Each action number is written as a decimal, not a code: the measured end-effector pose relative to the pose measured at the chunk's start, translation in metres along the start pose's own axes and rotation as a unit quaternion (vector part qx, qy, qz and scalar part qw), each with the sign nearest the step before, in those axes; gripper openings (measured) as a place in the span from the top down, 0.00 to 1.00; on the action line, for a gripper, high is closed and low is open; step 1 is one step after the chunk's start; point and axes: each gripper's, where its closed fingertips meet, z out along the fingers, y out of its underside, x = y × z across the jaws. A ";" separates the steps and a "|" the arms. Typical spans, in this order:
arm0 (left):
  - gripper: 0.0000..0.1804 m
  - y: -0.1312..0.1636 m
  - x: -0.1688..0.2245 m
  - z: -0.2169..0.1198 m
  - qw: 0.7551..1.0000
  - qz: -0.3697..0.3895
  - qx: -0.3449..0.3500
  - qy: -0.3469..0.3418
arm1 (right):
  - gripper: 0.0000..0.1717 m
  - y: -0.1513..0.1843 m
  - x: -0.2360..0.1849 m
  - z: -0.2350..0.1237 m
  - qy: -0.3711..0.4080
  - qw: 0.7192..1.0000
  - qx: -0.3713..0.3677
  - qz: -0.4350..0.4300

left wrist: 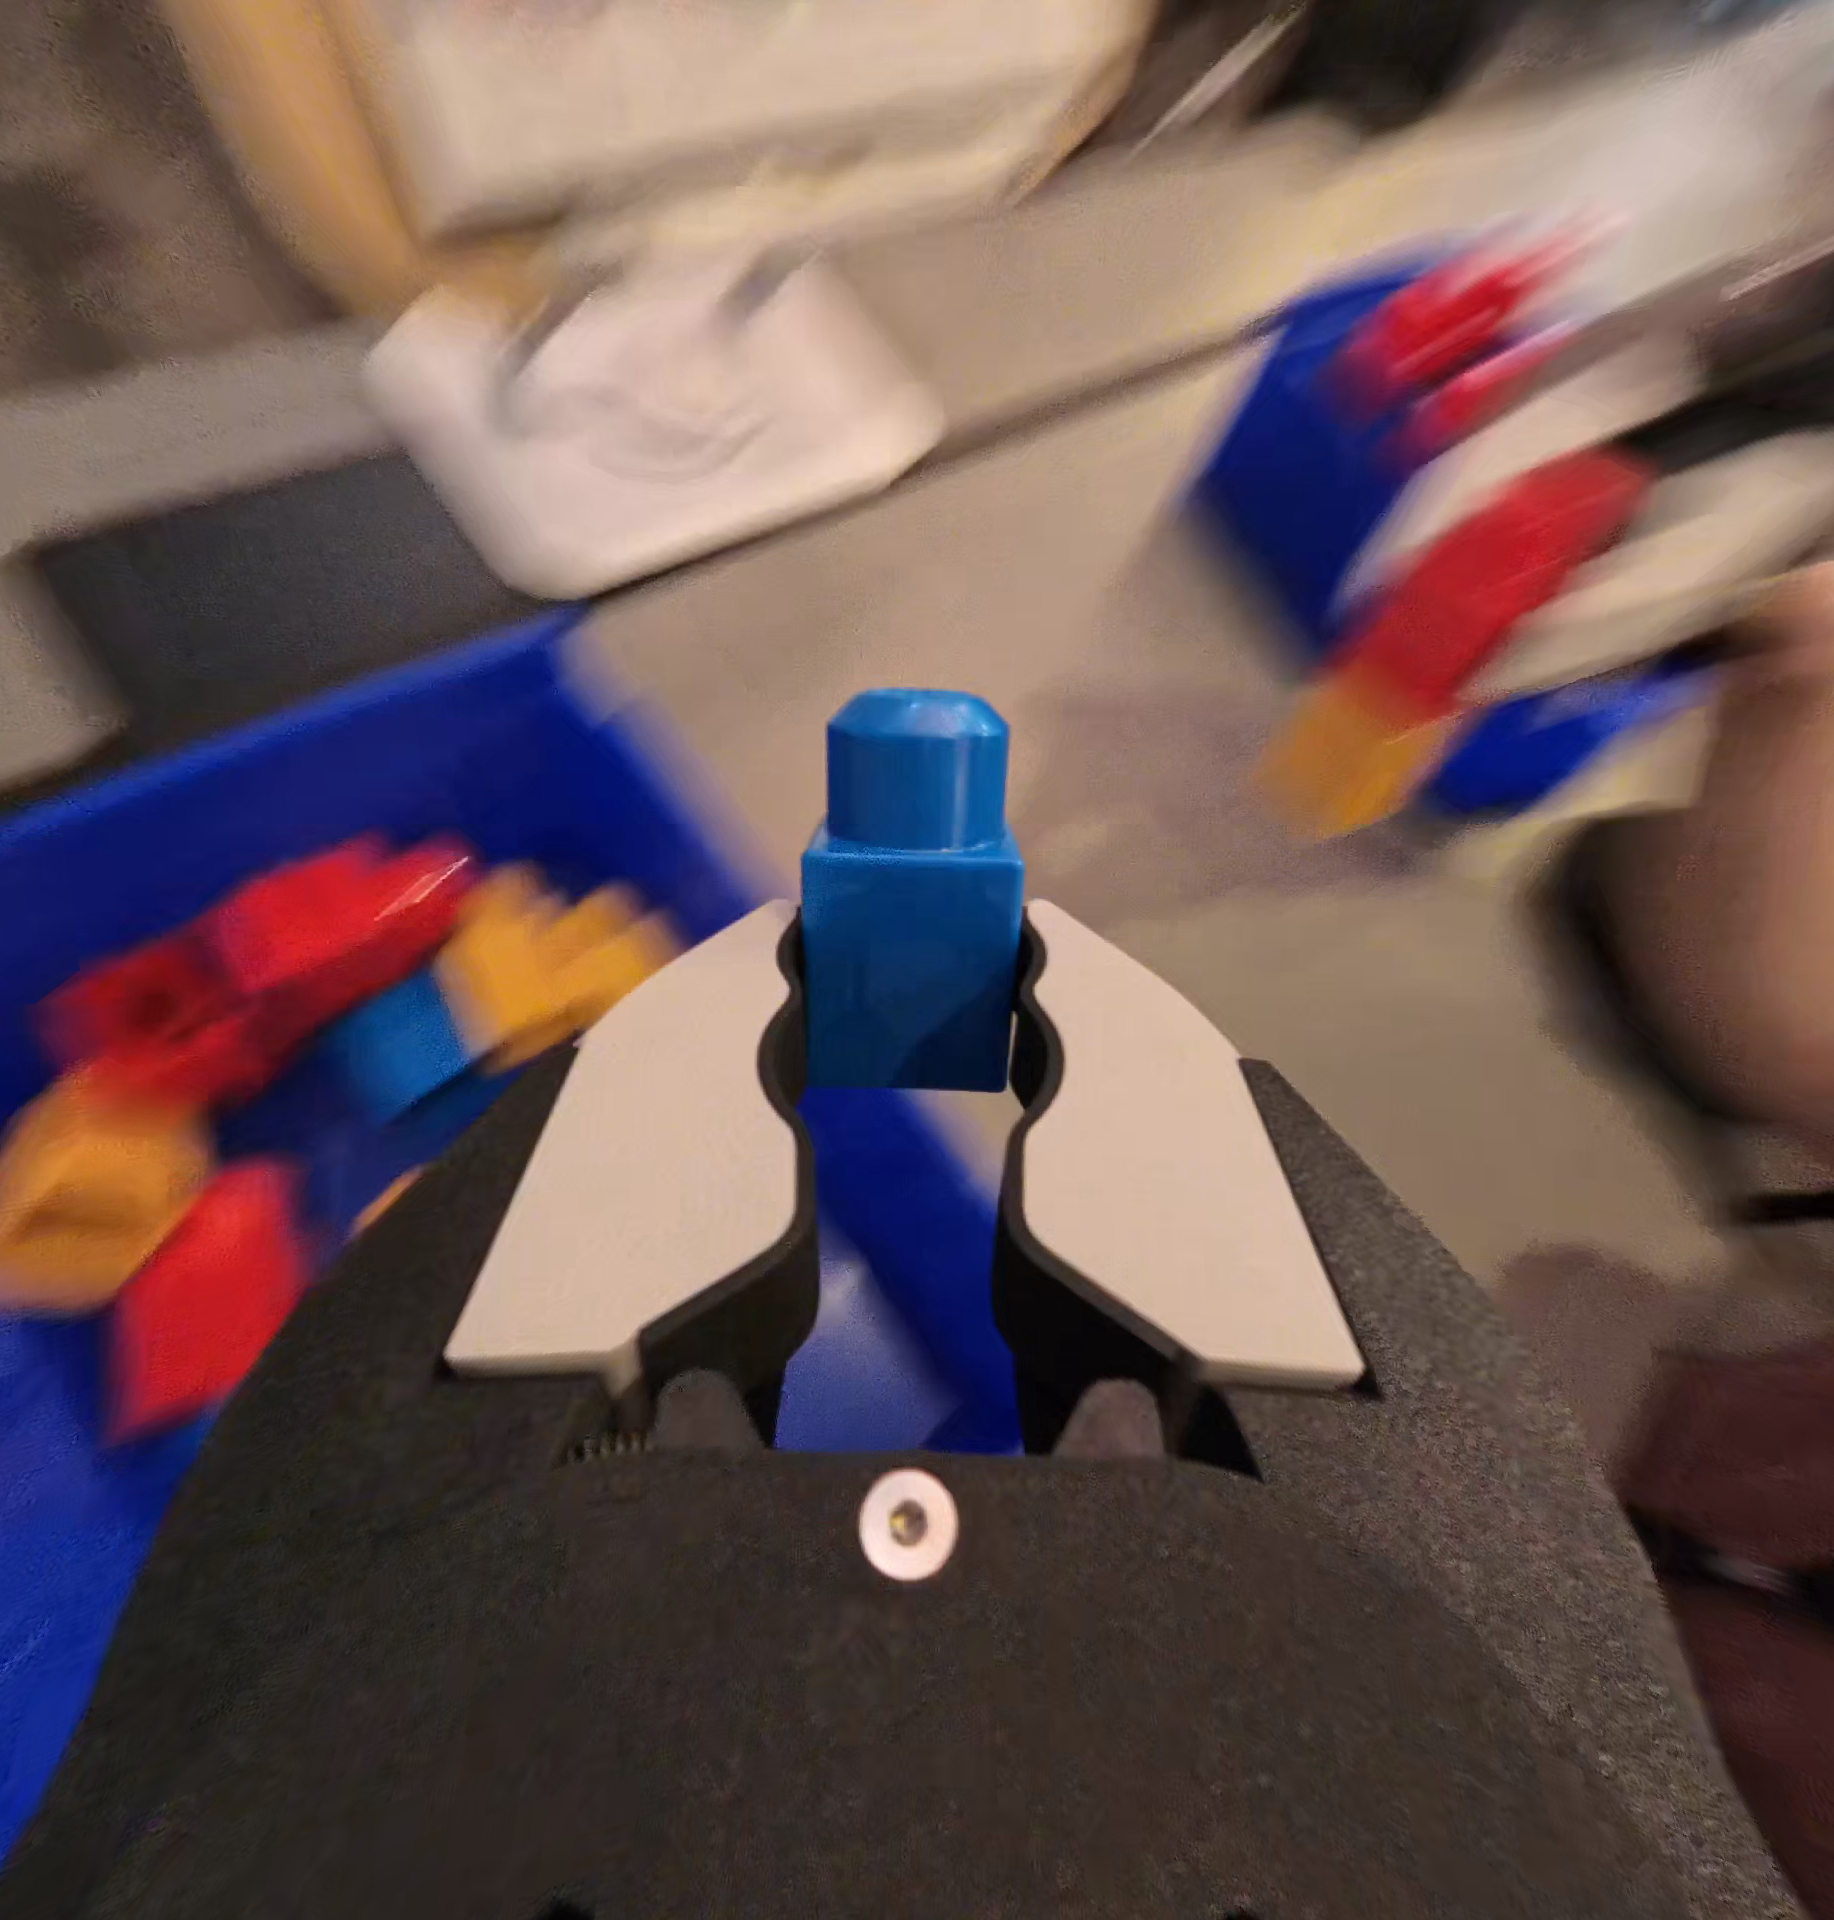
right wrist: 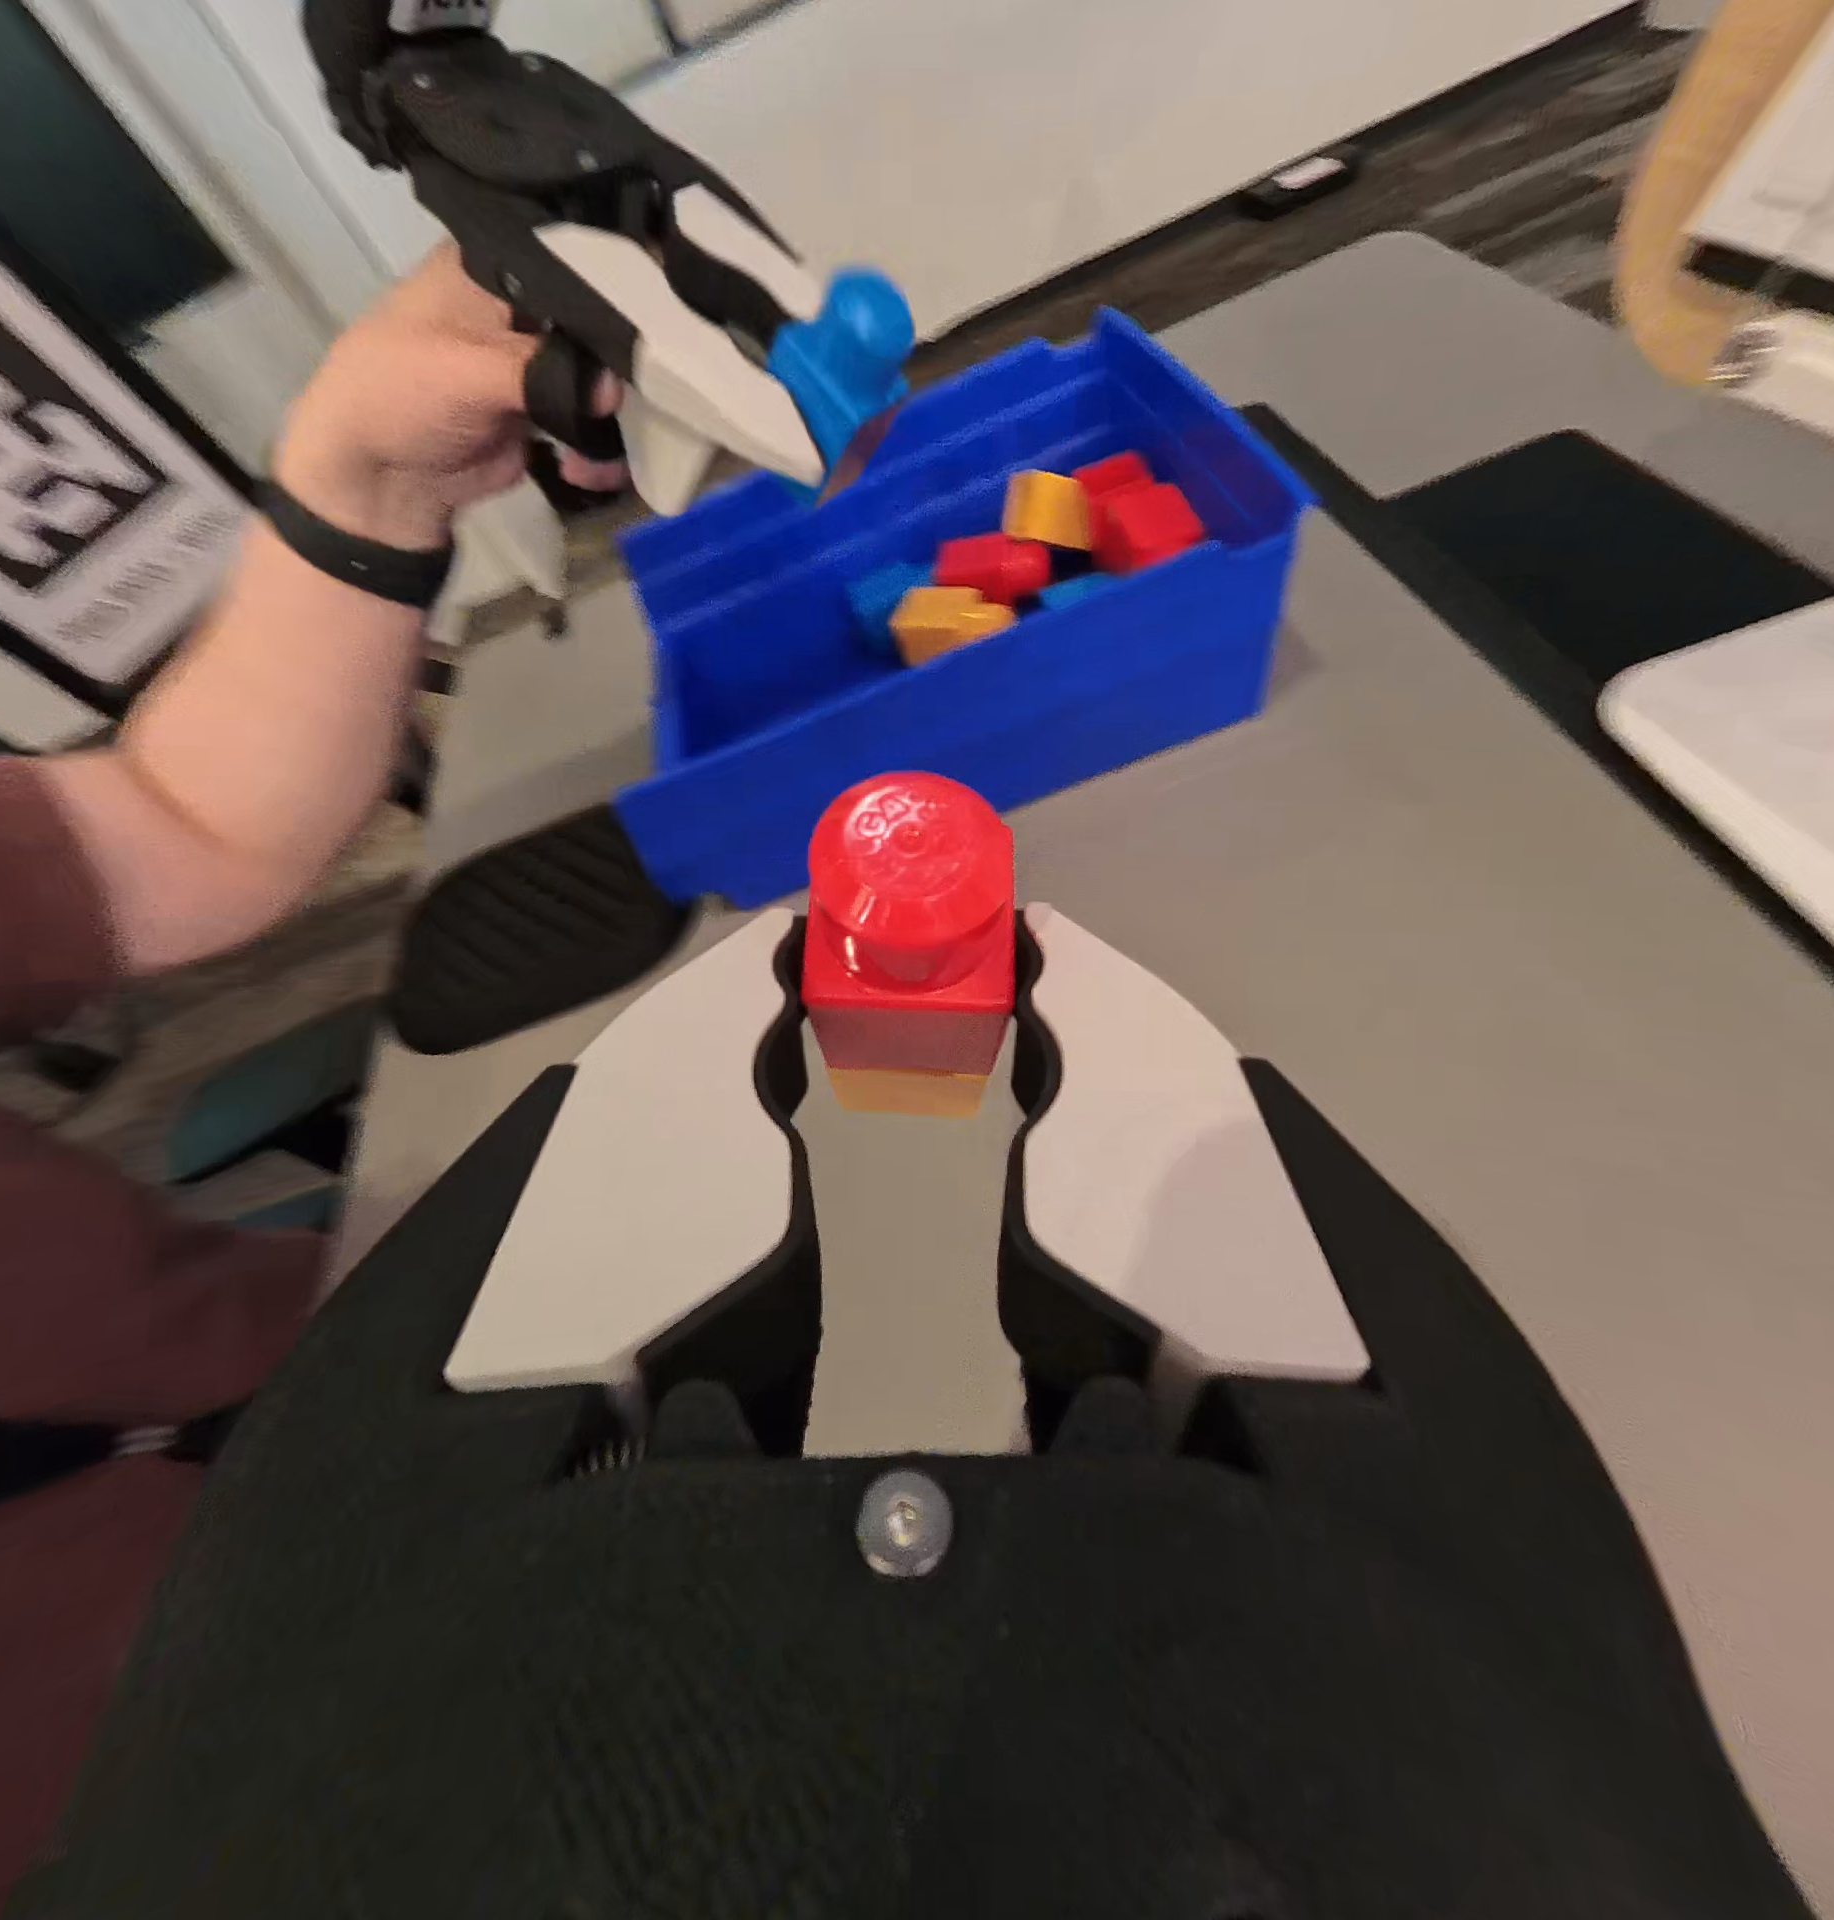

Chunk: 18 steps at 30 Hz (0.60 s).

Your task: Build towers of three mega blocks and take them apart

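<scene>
Right gripper (right wrist: 908, 997): nearest to you, it clamps the red block (right wrist: 908, 935), both dark pads pressed on the block's side walls, stud pointing away from the camera.
Two-block stack: an orange block (right wrist: 908, 1091) is plugged beneath the red one, so you hold a partial tower above the grey table (right wrist: 1412, 1143). Whether its base touches the tabletop cannot be told.
Why held this way: gripping the upper block by its flat sides leaves the stud free, likely so a third block can seat on it, or so the stack can be split; which of the two cannot be told.
Left gripper (left wrist: 908, 987): its jaws are closed on a light blue block (left wrist: 908, 935), pads tight against both sides, stud forward, base sitting between the fingers.
Where it lies: in the right wrist view your left hand (right wrist: 404, 436) carries that block high at the far left, above the near-left corner of the blue bin (right wrist: 996, 707), well apart from the red-and-orange stack.
Blue bin: farther out on the table, it holds loose red, orange and blue blocks (right wrist: 1038, 561), kept together as stock.
White tray (right wrist: 1744, 748): at the right edge of the table, beyond the work area.
Left wrist view: heavily blurred, so the background detail is unreliable.
</scene>
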 end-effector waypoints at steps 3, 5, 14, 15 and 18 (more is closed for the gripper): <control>0.80 -0.056 0.099 -0.012 0.978 0.052 0.133 0.152 | 0.79 -0.007 -0.036 0.005 -0.101 0.995 0.009 0.023; 0.80 -0.066 0.146 -0.001 0.964 0.077 0.144 0.209 | 0.78 -0.004 -0.051 0.008 -0.121 0.993 -0.010 0.011; 0.80 -0.058 0.196 0.051 0.949 0.084 0.087 0.290 | 0.78 -0.004 -0.073 0.000 -0.127 0.991 -0.035 -0.032; 0.80 -0.058 0.195 0.052 0.949 0.085 0.091 0.288 | 0.78 -0.004 -0.074 -0.002 -0.133 0.990 -0.033 -0.030; 0.80 -0.056 0.197 0.053 0.943 0.075 0.092 0.309 | 0.78 -0.007 -0.076 -0.003 -0.152 0.988 -0.023 -0.018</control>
